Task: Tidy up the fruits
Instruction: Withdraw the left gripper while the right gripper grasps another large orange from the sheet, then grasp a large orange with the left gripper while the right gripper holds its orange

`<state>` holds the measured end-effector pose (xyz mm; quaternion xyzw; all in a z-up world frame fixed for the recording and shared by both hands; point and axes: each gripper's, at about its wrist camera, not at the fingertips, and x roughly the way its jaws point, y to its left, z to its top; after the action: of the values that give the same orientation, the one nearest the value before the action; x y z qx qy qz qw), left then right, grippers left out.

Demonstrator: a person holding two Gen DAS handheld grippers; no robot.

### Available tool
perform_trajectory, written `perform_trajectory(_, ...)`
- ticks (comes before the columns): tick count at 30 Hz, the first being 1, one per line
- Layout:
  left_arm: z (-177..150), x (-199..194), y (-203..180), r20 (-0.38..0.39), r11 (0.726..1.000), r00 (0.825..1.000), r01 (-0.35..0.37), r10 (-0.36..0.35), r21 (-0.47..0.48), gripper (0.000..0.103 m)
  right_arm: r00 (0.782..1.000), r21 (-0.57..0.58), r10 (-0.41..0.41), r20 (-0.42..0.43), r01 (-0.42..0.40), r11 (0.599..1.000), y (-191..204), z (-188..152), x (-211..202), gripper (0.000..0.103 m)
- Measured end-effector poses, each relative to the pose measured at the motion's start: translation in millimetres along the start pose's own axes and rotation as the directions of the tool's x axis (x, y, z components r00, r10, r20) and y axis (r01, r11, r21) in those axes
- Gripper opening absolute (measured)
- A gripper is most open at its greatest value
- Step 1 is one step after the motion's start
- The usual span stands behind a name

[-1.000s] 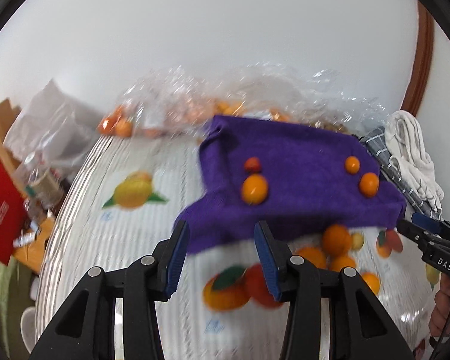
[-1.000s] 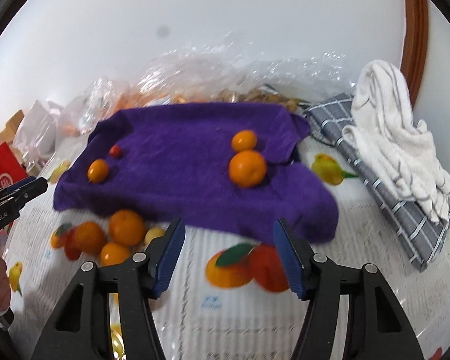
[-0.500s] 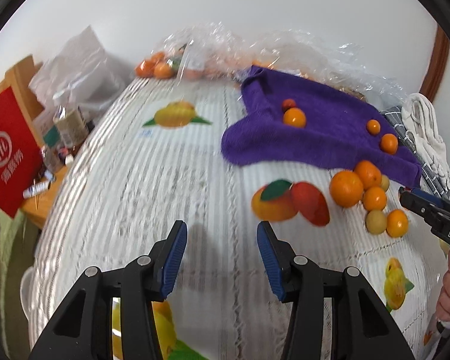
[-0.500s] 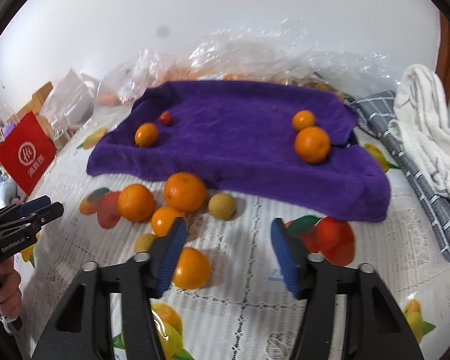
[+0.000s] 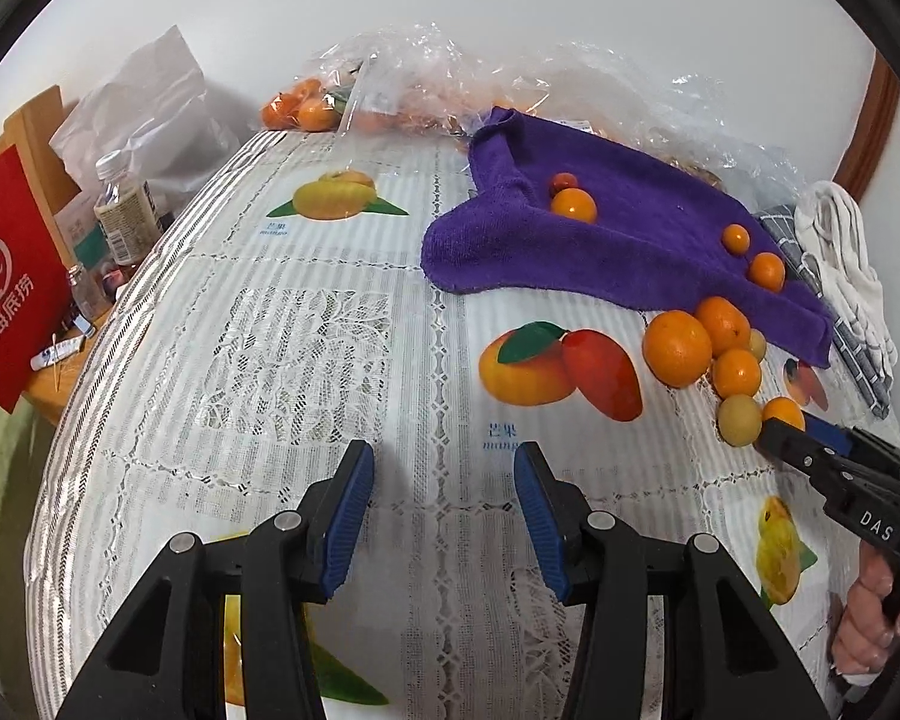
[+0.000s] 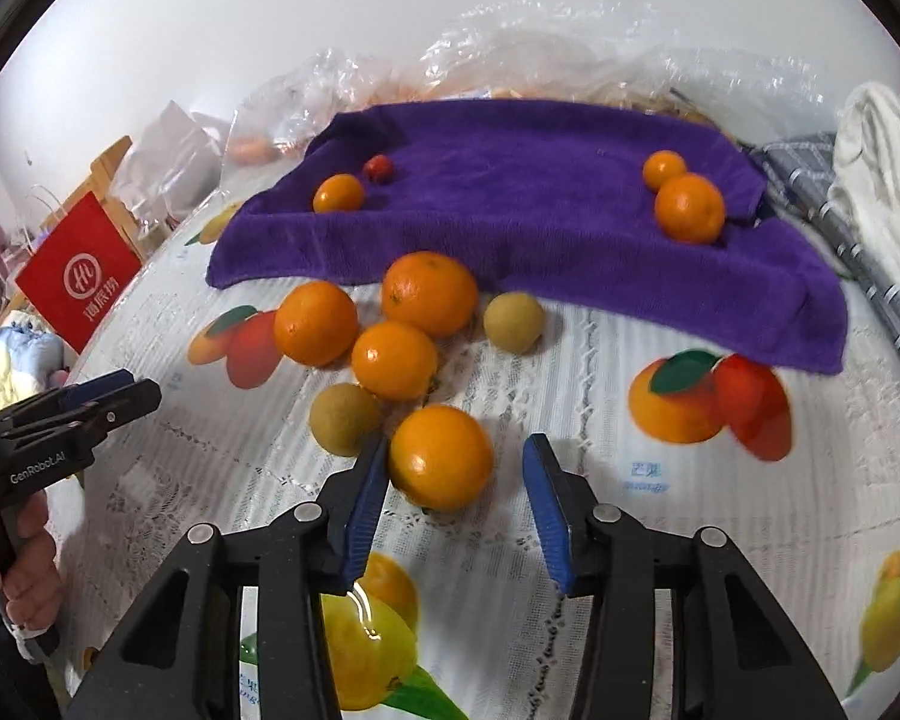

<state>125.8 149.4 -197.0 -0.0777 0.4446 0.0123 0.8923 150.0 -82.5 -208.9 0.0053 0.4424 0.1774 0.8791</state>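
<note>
Right gripper: jaws closing around a round orange tangerine at lower centre of the right wrist view; left pad touches it, right pad clear, so not clamped. Left gripper: jaws part open over bare white lace-pattern tablecloth on the counter, nothing between. Loose pile of oranges and two yellowish round fruits sits just above the tangerine, beside the front edge of the purple terry towel. Four small fruits on the towel.

Fruits before towel
</note>
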Motion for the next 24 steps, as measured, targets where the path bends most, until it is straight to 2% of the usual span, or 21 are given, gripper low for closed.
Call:
perform_trajectory(1,0.3,0.2,0.2,-0.002,1.000,1.000,0.003,-0.003,0.000,0.046,1.000,-0.010,0.018,0.004,-0.018,1.000,0.8,0.1,-2.0,0.035)
perform_trajectory(6,7.6,-1.2,-10.4,-0.011,0.998,0.998,0.060,-0.060,0.016,0.046,0.998,-0.021,-0.042,0.056,0.043,0.999,-9.6,3.1,-17.0,0.034)
perform_trajectory(9,19.4,0.2,-23.9,0.008,0.997,0.998,0.064,-0.065,0.044,0.046,0.990,-0.003,-0.113,0.083,0.114,0.994,-31.0,6.0,-24.4,0.034)
perform_trajectory(13,40.4,5.6,-43.3,0.033,0.994,0.996,0.083,-0.086,0.069,0.046,0.983,0.038,-0.168,0.078,0.165,0.986,-56.9,8.3,-22.6,0.034)
perform_trajectory(18,49.6,13.5,-56.1,0.034,0.992,0.994,0.100,-0.103,0.082,0.046,0.986,0.035,-0.166,0.025,0.165,0.986,-64.7,1.6,-8.4,0.035)
perform_trajectory(24,39.6,24.0,-52.6,-0.001,0.989,0.992,0.128,-0.128,0.074,0.046,0.988,0.040,-0.155,0.027,0.154,0.987,-66.6,0.8,-8.3,0.035)
